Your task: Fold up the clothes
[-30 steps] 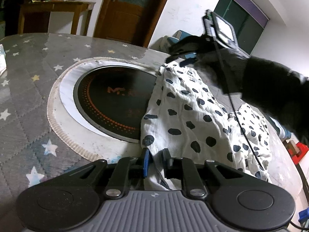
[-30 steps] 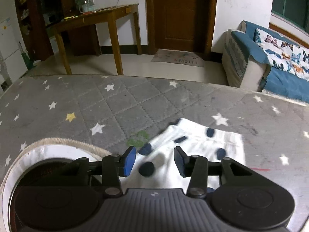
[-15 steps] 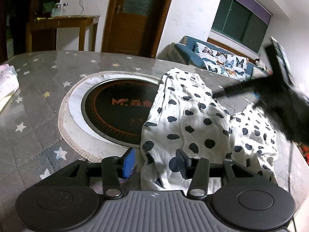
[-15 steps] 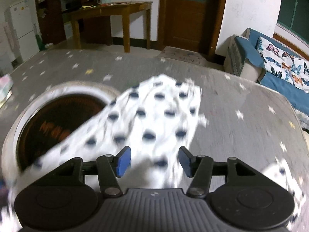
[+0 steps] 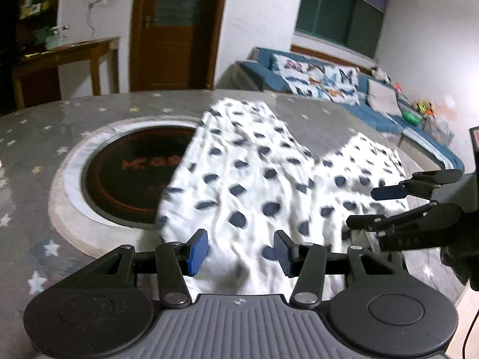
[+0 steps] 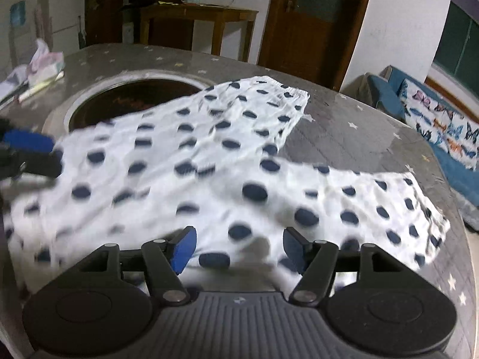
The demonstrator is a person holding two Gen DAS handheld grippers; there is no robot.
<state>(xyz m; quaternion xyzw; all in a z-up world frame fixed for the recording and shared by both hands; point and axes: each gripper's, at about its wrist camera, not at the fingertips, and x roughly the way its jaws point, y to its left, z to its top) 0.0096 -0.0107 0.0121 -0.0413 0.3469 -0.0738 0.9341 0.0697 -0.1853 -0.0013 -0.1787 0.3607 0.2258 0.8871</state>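
White trousers with dark blue dots [image 5: 254, 185] lie spread on the grey star-patterned table, both legs flat; they also show in the right wrist view [image 6: 209, 173]. My left gripper [image 5: 241, 249] is open and empty, just above the near edge of the cloth. My right gripper [image 6: 238, 246] is open and empty over the cloth's near edge; it also shows at the right of the left wrist view [image 5: 389, 206]. The left gripper's blue pad shows at the left edge of the right wrist view [image 6: 27, 143].
A round black induction plate [image 5: 134, 176] with a white rim is set in the table, partly under the trousers. A tissue pack and papers [image 6: 42, 62] lie at the far left. A blue sofa [image 5: 329, 89], a wooden side table [image 6: 194, 21] and a door stand beyond.
Both grippers have let go of the trousers and pulled back towards the near edge. The left gripper opened from shut. The trousers now lie flat.
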